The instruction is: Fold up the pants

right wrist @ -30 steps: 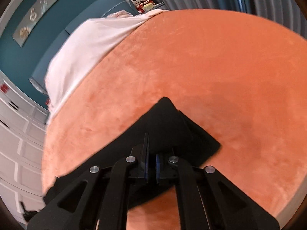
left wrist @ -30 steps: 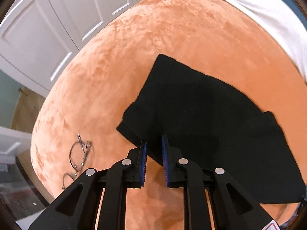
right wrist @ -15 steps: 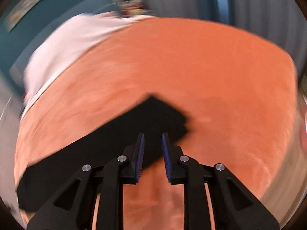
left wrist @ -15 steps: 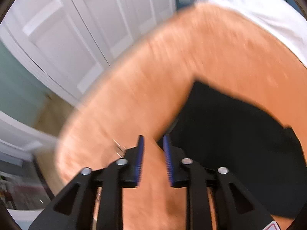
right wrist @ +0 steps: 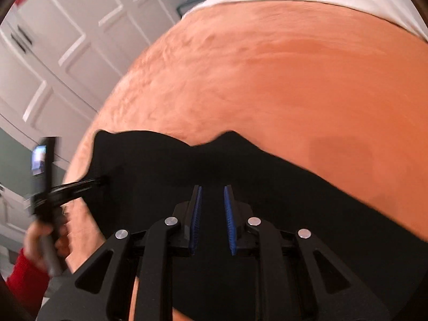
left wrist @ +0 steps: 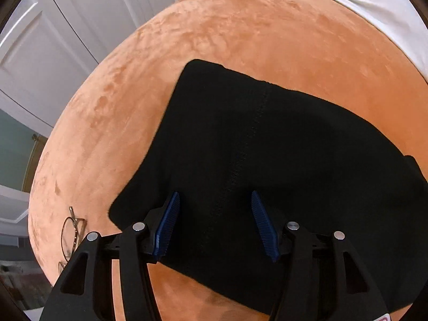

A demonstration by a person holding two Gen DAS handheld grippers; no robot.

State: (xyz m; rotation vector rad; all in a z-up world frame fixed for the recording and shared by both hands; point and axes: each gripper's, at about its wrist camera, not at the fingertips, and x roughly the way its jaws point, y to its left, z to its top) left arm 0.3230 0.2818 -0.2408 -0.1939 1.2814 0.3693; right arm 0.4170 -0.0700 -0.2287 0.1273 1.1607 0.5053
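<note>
The black pants (left wrist: 281,147) lie folded flat on the orange bed cover (left wrist: 240,26). My left gripper (left wrist: 214,200) is wide open and empty, its blue pads over the near left part of the pants. In the right wrist view the pants (right wrist: 281,187) stretch across the lower frame. My right gripper (right wrist: 212,190) is open with a narrower gap, empty, just above the cloth. The left gripper (right wrist: 99,180) also shows at the left of that view, held by a hand with a red sleeve, its tips at the pants' left edge.
A pair of wire-rimmed glasses (left wrist: 71,230) lies on the cover near its left edge. A white sheet (left wrist: 374,8) covers the far end of the bed. White panelled cupboard doors (left wrist: 67,26) stand beyond the bed's left side.
The right gripper let go of the pants' corner and opened, and now faces the cupboard side. The left gripper opened wider and moved over the pants. The pants lie flatter.
</note>
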